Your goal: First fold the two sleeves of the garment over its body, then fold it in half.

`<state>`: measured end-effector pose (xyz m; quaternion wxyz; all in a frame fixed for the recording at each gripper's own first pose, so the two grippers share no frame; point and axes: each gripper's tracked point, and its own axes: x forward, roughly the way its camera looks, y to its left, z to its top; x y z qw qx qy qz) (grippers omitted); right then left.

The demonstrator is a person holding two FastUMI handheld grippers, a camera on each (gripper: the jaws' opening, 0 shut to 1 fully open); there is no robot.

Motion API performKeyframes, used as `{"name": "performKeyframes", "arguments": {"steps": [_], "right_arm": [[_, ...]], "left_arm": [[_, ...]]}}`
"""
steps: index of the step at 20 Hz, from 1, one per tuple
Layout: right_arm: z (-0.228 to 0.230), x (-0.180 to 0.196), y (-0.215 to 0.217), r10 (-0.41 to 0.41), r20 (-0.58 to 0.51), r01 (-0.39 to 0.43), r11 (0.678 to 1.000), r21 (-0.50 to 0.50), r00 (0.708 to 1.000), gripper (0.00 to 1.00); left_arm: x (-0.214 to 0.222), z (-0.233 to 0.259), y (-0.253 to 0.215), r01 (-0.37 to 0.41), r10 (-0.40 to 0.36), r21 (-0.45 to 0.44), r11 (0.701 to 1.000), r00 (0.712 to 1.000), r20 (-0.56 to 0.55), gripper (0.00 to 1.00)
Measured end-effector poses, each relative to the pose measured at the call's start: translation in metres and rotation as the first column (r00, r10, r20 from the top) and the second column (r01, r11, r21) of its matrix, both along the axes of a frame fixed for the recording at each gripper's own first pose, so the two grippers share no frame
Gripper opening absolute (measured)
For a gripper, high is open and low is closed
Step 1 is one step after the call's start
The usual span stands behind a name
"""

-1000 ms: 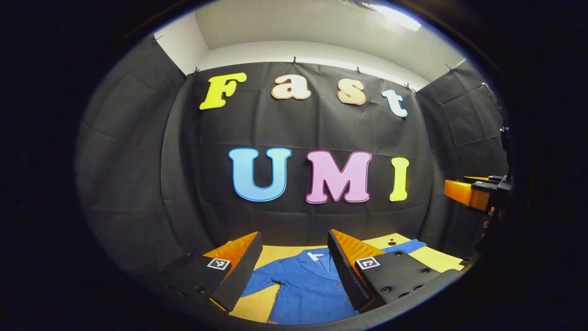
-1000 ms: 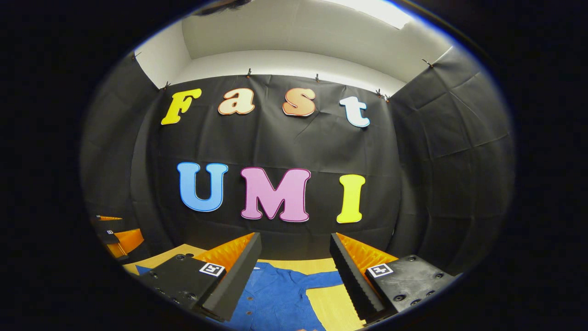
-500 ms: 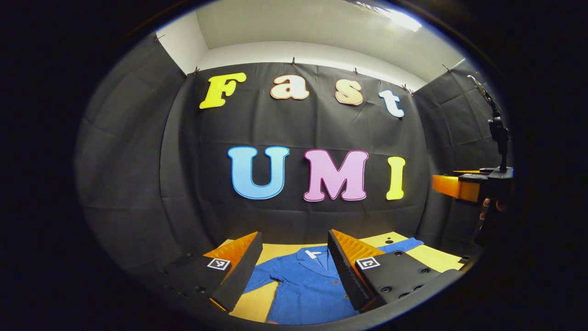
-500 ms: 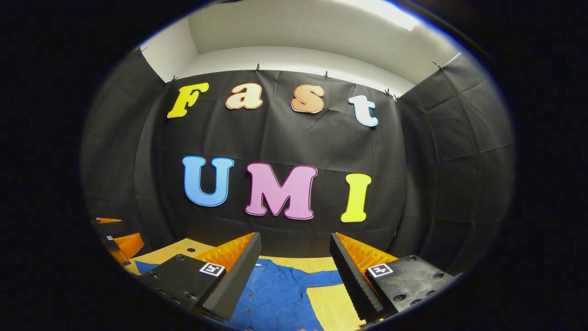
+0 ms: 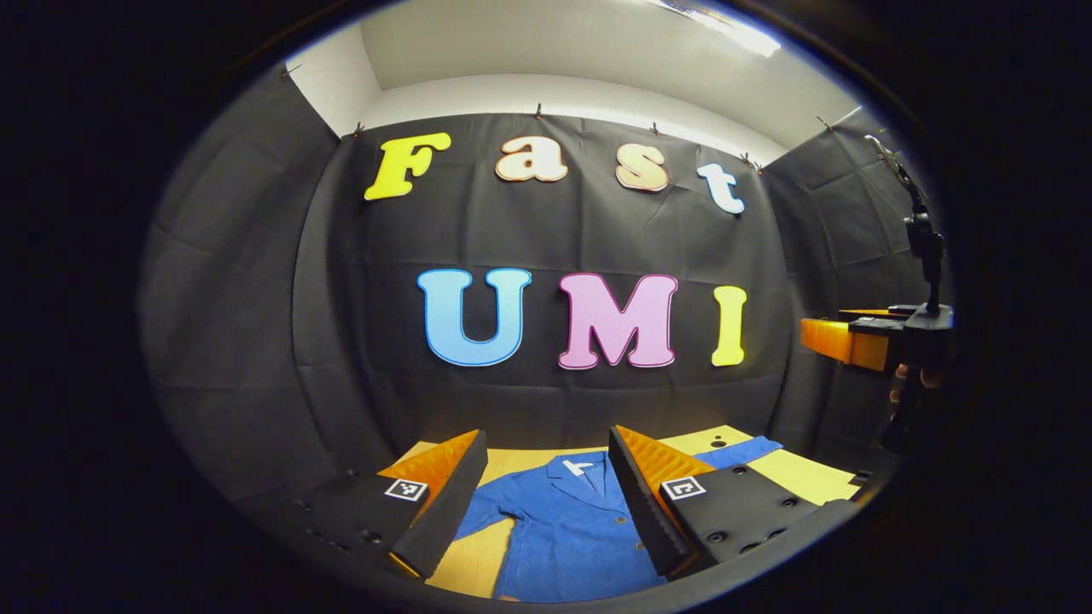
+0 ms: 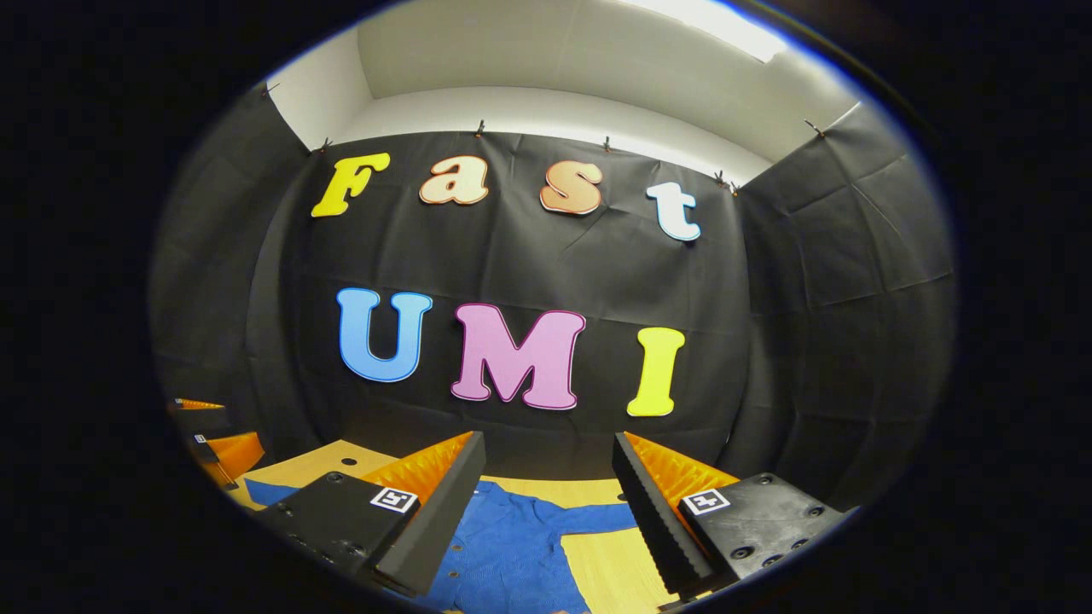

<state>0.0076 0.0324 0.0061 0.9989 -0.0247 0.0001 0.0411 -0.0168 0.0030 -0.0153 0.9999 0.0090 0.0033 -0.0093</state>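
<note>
Left gripper view: you hold your left gripper (image 5: 546,490) above the near edge of the wooden table (image 5: 802,477), its two fingers spread well apart with nothing between them. Beyond and below them a blue garment (image 5: 563,529) lies flat on the table, collar toward the black cloth wall (image 5: 256,341), buttons running down its front. One sleeve (image 5: 490,516) angles out past the left finger, and the other sleeve (image 5: 738,450) stretches away behind the right finger toward the table's far corner; both sleeves lie out to the sides, off the body of the garment. At the right edge of this view your right gripper (image 5: 840,341) hangs in the air, level and well above the table, with your hand (image 5: 913,384) just showing on its grip. Right gripper view: your right gripper (image 6: 546,495) also has its fingers wide apart and empty, pointed at the wall with the garment (image 6: 512,546) on the table below them, one sleeve (image 6: 597,518) reaching across between the fingers. Far to the left in that view, your left gripper (image 6: 217,443) sits near the table's corner, apart from the cloth.
</note>
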Motion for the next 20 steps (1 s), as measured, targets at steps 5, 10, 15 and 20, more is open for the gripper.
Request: {"name": "performKeyframes", "arguments": {"steps": [5, 10, 15, 20], "right_arm": [[-0.01, 0.004, 0.005, 0.031, -0.024, -0.032, 0.998, -0.047, 0.999, 0.96], [-0.006, 0.021, 0.021, 0.081, -0.012, -0.082, 0.996, -0.038, 0.997, 0.96], [0.0, 0.07, 0.029, 0.098, 0.021, -0.098, 0.995, -0.004, 0.995, 0.96], [-0.016, 0.128, 0.019, 0.091, 0.009, -0.091, 0.996, -0.022, 0.996, 0.96]], "left_arm": [[0.0, 0.004, 0.0, -0.018, 0.019, -0.016, 1.0, 1.0, 0.015, 0.81], [0.008, -0.001, -0.011, 0.007, -0.007, -0.047, 0.999, 1.0, 0.006, 0.81], [0.012, -0.005, -0.022, 0.022, -0.023, -0.073, 0.997, 1.0, -0.004, 0.81], [0.02, -0.01, -0.025, 0.004, -0.007, -0.105, 0.994, 1.0, -0.025, 0.81]]}}
